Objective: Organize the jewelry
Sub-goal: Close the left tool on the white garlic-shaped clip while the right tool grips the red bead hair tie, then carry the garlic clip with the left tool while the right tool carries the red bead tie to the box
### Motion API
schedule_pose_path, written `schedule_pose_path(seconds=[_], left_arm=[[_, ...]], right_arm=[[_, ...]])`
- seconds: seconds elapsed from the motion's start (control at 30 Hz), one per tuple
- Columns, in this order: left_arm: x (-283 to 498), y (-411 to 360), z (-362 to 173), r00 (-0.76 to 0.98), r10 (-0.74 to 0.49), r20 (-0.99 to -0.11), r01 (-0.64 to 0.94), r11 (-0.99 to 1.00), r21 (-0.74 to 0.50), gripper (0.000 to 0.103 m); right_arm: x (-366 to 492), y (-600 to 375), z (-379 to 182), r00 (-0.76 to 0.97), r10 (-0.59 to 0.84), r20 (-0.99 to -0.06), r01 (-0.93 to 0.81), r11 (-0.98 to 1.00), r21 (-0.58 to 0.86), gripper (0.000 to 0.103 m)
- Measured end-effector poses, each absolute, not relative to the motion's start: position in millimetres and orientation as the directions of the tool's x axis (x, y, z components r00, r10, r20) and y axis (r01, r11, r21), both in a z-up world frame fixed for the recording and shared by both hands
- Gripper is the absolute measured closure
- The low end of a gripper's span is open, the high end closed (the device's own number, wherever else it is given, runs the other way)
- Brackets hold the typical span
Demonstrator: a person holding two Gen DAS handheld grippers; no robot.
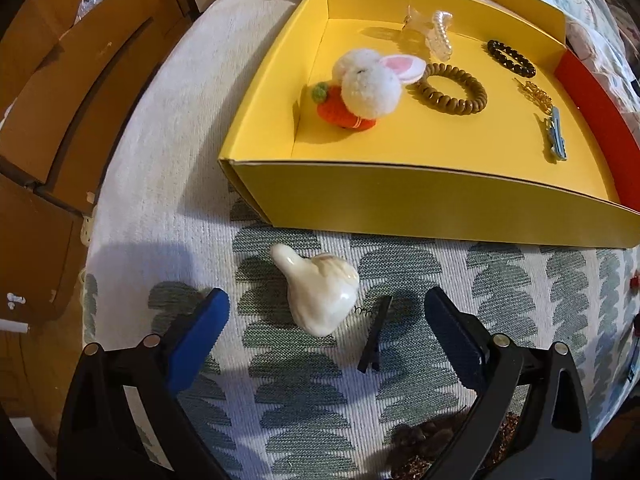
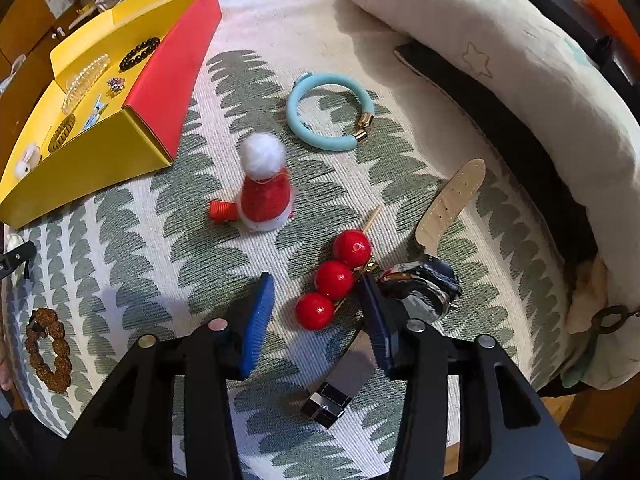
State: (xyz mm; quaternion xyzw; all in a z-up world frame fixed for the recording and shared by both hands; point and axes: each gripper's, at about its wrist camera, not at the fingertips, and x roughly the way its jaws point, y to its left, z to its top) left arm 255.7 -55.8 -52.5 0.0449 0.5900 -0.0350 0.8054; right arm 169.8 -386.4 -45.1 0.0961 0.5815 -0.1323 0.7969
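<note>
A yellow box (image 1: 400,200) lies open on the patterned cloth and holds a pompom rabbit clip (image 1: 368,88), a brown coil hair tie (image 1: 450,88), a black bead bracelet (image 1: 510,58), a pearl claw clip (image 1: 438,34) and small clips. My left gripper (image 1: 328,316) is open around a white ceramic rabbit hair clip (image 1: 320,292) on the cloth. My right gripper (image 2: 320,296) is open around a clip of three red balls (image 2: 334,280). A Santa hat clip (image 2: 264,188), a teal bangle (image 2: 326,110) and a watch (image 2: 424,280) lie nearby.
The box also shows in the right wrist view (image 2: 92,152) at upper left. A brown beaded bracelet (image 2: 48,350) lies at the cloth's left edge. A quilt (image 2: 500,60) rises at the right. Cardboard boxes (image 1: 60,100) stand left of the table.
</note>
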Motion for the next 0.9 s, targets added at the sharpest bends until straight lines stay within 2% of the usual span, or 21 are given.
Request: schedule_pose_path(seconds=[0.07, 0.17, 0.3, 0.4, 0.47, 0.57, 0.9], left_arm=[[256.0, -54.6, -51.9, 0.303, -0.009, -0.953, 0.107, 0.994, 0.025, 0.017], [255.6, -50.1, -50.9, 0.302, -0.018, -0.953, 0.102, 0.995, 0.014, 0.027], [257.6, -45.0, -49.6, 0.299, -0.031, -0.954, 0.096, 0.995, -0.002, 0.033], [258.2, -40.8, -47.9, 0.3, -0.041, -0.953, 0.097, 0.995, -0.012, 0.042], [258.7, -36.2, -46.3, 0.302, -0.05, -0.952, 0.096, 0.995, -0.022, 0.054], [259.8, -31.2, -44.3, 0.3, -0.066, -0.952, 0.092, 0.995, -0.04, 0.057], [257.1, -18.3, -34.8, 0.306, -0.119, -0.945, 0.092, 0.991, -0.095, 0.058]], right_arm=[[168.2, -388.8, -43.5, 0.295, -0.097, -0.951, 0.332, 0.943, 0.007, 0.067], [163.7, -389.3, -41.8, 0.3, -0.094, -0.949, 0.33, 0.944, 0.01, 0.068], [161.2, -387.0, -41.2, 0.3, -0.106, -0.948, 0.327, 0.945, -0.002, 0.068], [157.9, -387.9, -37.9, 0.312, -0.096, -0.945, 0.331, 0.944, 0.014, 0.07], [155.7, -388.2, -34.8, 0.325, -0.082, -0.942, 0.331, 0.943, 0.032, 0.073], [153.5, -386.2, -29.1, 0.342, -0.075, -0.937, 0.327, 0.944, 0.044, 0.076], [143.2, -388.7, -13.0, 0.384, -0.035, -0.923, 0.325, 0.94, 0.1, 0.076]])
